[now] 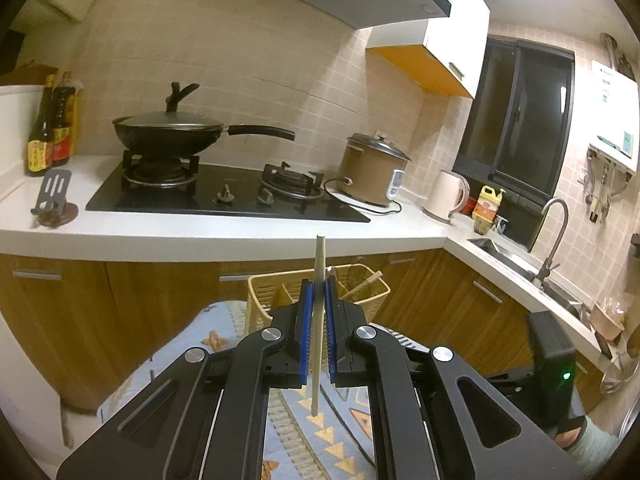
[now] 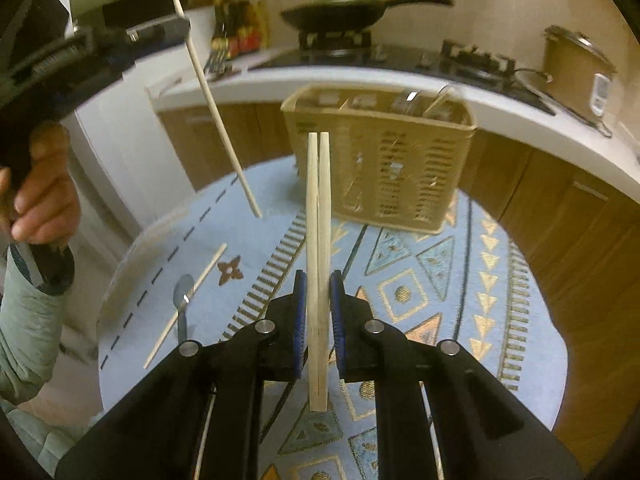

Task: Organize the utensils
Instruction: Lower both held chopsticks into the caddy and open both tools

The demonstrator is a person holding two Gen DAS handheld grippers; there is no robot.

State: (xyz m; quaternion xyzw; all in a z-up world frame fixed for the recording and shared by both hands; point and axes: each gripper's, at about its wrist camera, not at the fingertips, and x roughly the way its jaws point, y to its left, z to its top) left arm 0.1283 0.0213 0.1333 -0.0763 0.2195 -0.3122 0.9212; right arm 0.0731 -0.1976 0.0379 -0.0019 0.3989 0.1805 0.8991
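Note:
My left gripper (image 1: 319, 280) is shut on one pale wooden chopstick (image 1: 318, 320), held upright above the patterned tablecloth. In the right wrist view the same chopstick (image 2: 218, 116) slants in the air at upper left, gripped by a hand-held tool. My right gripper (image 2: 318, 280) is shut on a pair of chopsticks (image 2: 318, 220) that stand side by side between its blue pads (image 2: 299, 332). A beige slotted utensil basket (image 2: 380, 160) stands on the table just beyond both grippers; it is also in the left wrist view, the basket (image 1: 276, 292) holding a strainer. On the cloth lie a loose chopstick (image 2: 188, 304) and a metal spoon (image 2: 183, 300).
The round table wears a blue patterned cloth (image 2: 440, 280). Behind it runs a white kitchen counter (image 1: 200, 232) with a hob, a lidded wok (image 1: 172, 128), a rice cooker (image 1: 372, 172), a kettle (image 1: 444, 196) and sauce bottles (image 1: 52, 132). A sink (image 1: 520, 264) is at right. A person's hand (image 2: 44, 184) and sleeve fill the left edge.

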